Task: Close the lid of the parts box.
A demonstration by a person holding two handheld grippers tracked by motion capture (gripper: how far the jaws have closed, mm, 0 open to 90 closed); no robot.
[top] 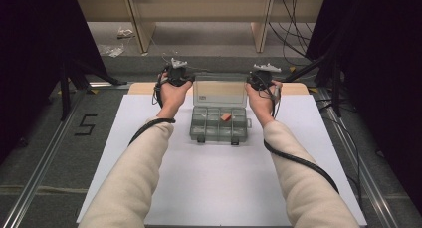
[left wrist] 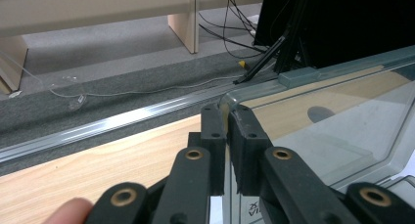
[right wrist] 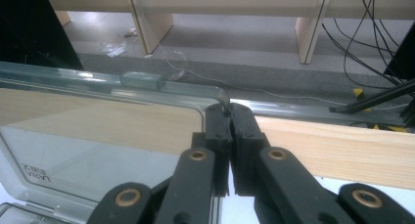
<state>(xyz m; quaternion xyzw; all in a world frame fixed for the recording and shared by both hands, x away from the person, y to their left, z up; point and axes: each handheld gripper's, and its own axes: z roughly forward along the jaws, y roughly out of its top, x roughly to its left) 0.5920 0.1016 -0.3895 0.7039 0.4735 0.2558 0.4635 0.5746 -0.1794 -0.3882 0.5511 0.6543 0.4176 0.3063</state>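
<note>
You have the left gripper (left wrist: 228, 121) and right gripper (right wrist: 230, 117) each clamped on an upper corner of the clear lid (top: 220, 92), likely so it swings evenly on the compartment box (top: 219, 131).

The high view looks forward and down from above the person's side, far enough off to take in the whole white table (top: 219, 183), with the clear box lid (top: 219, 92) standing beyond mid-table. The left gripper view sits very close behind the lid's (left wrist: 333, 121) left top corner, facing the floor and wooden furniture legs (left wrist: 188, 26) beyond. The right gripper view sits equally close at the lid's (right wrist: 98, 131) right top corner, facing likewise. All three views share the lid.
</note>
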